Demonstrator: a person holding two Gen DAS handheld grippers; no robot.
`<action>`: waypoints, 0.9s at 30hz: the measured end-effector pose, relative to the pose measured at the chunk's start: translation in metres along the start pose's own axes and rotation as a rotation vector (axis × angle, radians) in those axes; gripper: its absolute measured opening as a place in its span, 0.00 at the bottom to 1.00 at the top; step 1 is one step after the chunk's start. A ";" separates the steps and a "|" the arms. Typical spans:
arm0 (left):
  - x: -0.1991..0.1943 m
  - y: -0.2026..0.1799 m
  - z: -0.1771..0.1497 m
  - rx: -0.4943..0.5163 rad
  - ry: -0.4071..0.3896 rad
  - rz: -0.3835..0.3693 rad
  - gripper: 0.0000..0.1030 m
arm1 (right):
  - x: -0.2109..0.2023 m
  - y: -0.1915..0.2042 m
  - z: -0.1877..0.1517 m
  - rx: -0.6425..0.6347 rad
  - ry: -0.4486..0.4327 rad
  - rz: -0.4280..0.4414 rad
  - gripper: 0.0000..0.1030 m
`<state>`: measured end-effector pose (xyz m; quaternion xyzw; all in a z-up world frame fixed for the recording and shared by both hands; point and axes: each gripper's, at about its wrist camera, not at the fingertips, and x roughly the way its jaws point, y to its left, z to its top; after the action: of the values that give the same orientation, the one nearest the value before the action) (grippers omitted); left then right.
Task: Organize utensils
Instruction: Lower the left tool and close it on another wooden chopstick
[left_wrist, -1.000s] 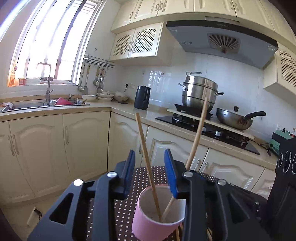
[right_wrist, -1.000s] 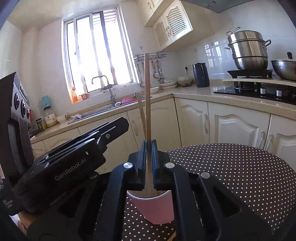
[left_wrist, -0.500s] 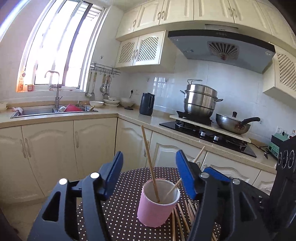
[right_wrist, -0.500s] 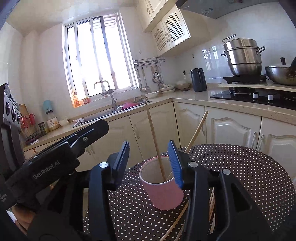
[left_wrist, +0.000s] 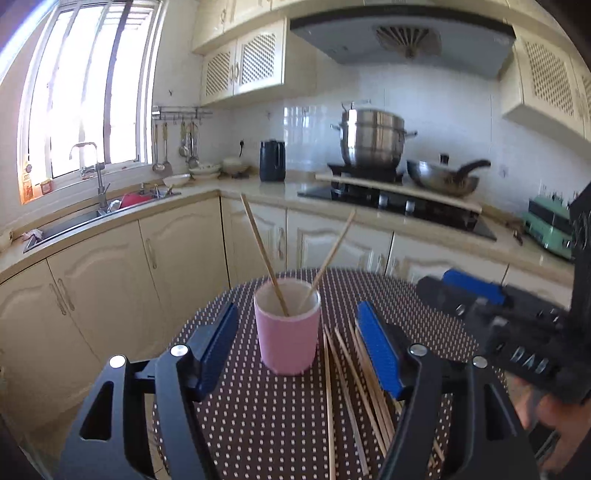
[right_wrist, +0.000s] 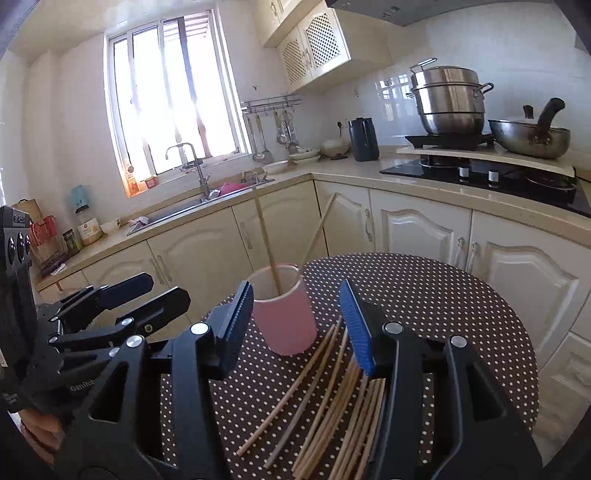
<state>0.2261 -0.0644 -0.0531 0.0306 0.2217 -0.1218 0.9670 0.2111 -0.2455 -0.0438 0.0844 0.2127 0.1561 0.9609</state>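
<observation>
1. A pink cup (left_wrist: 287, 332) stands upright near the far middle of a round bench (right_wrist: 461, 295) covered in a brown cloth with white dots.
2. Two wooden chopsticks (left_wrist: 258, 243) already stand in the cup, leaning apart in a V. By the look of it, this is only the start of the job.
3. A loose pile of chopsticks (right_wrist: 332, 398) lies flat on the bench, near and just right of the cup, some tips close to its base. These appear still to be sorted.
4. The left gripper (left_wrist: 299, 350) is wide and holds nothing; its jaws have just been opening, and the cup shows between them, untouched.
5. The right gripper (right_wrist: 295, 325) is also apart and empty, its jaws just opened, sitting above the pile.
6. The bench's far and right parts are bare, giving room to move. Its rounded edge drops away towards cream kitchen cupboards (left_wrist: 110, 288) beyond, well apart.
</observation>
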 end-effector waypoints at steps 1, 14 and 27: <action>0.002 -0.004 -0.004 0.010 0.019 -0.007 0.65 | -0.002 -0.006 -0.003 -0.003 0.026 -0.018 0.49; 0.070 -0.030 -0.053 0.037 0.380 -0.122 0.65 | 0.004 -0.067 -0.050 0.055 0.311 -0.121 0.49; 0.138 -0.020 -0.077 -0.003 0.587 -0.079 0.41 | 0.046 -0.083 -0.066 0.099 0.499 -0.101 0.49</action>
<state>0.3088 -0.1060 -0.1822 0.0544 0.4929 -0.1450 0.8562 0.2442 -0.3011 -0.1394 0.0793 0.4544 0.1132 0.8800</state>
